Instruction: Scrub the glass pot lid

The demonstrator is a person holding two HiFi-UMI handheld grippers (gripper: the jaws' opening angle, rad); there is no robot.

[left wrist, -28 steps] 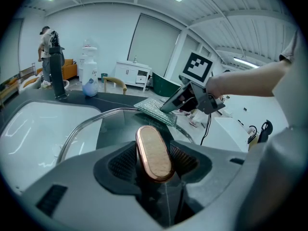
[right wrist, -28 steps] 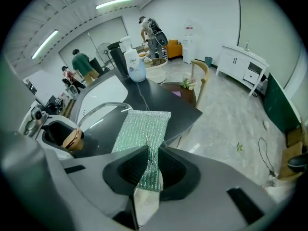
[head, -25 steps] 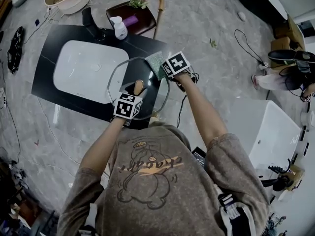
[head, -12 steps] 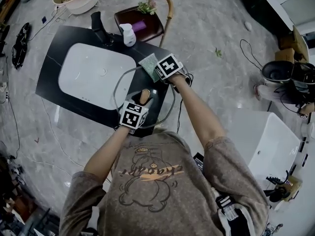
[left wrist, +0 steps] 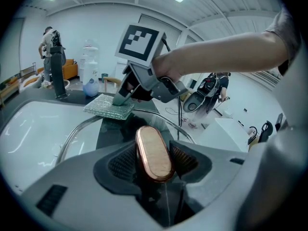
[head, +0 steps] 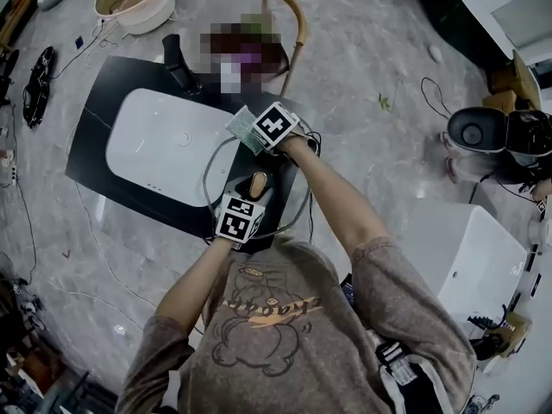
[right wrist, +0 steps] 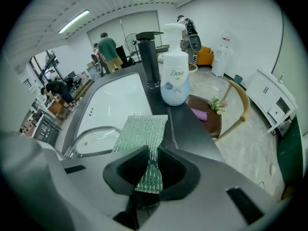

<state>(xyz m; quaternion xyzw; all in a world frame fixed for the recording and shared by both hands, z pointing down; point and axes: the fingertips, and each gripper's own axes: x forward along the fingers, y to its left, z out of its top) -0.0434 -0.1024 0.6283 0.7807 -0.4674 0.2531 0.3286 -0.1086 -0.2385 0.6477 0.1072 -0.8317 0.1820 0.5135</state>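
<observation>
The glass pot lid [head: 285, 207] is held level over the black counter's right end, its far rim [left wrist: 159, 121] above the white sink's edge. My left gripper [head: 253, 195] is shut on the lid's copper-rimmed wooden knob [left wrist: 153, 153], which stands upright between the ribbed pads. My right gripper [head: 259, 132] is shut on a green mesh scrub sponge [right wrist: 144, 134]. The sponge [left wrist: 109, 107] lies flat on the lid's far rim, and its free end sticks out toward the sink. The right gripper [left wrist: 124, 96] comes down on it from above.
The white sink [head: 164, 149] is set in the black counter [head: 95, 145], with a black faucet [right wrist: 150, 61] and a white pump bottle [right wrist: 174, 81] behind it. A wooden chair [head: 289, 24] stands beyond. A white tub [head: 470, 231] is at the right, and people stand in the background.
My right gripper has carried the sponge left along the lid's far rim, toward the sink. The left gripper still holds the knob, and the lid has barely shifted.
</observation>
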